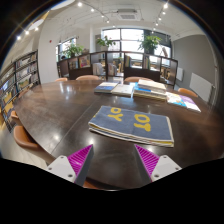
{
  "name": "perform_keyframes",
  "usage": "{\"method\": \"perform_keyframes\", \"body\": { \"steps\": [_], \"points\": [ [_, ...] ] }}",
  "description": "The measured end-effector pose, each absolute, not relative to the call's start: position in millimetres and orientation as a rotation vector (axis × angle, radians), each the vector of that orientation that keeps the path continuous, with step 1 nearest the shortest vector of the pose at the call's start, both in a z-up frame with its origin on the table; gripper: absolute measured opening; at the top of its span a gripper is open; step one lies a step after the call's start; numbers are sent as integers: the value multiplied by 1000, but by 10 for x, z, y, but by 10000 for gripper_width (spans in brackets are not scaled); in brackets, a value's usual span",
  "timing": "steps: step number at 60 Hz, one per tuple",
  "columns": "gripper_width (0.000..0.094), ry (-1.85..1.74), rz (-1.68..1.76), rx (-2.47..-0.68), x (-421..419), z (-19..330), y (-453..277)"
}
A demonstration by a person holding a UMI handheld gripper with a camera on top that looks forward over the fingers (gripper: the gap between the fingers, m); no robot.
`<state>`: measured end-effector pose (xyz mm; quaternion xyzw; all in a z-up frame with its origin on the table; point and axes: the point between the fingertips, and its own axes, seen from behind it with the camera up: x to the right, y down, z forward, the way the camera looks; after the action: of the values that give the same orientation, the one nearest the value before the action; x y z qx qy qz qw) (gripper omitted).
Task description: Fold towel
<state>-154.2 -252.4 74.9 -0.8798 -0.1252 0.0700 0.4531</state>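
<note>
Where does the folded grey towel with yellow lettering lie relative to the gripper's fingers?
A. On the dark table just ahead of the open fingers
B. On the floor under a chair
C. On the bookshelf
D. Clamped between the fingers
A: the towel rests flat on the dark table, just beyond the gripper, whose fingers stand open and apart from it.
</note>
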Motion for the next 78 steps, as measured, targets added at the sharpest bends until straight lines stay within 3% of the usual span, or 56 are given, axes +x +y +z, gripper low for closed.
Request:
{"method": "perform_keyframes", "body": {
  "steps": [10, 26, 34, 39, 45, 60, 65, 78],
  "points": [
    [806, -277, 155, -2154, -2243, 651, -1812],
    [685, -213, 68, -2183, -2830, 203, -648],
    [538, -188, 1, -2211, -2818, -61, -418],
    [265, -133, -68, -2200, -2649, -63, -407],
    [113, -104, -81, -2172, -2580, -54, -395],
    [45, -148, -65, -2242, -2557, -63, -417],
    [44, -143, -14, -2266, -2519, 82, -432],
    [41, -151, -39, -2113, -1698, 1283, -382]
  ]
}}
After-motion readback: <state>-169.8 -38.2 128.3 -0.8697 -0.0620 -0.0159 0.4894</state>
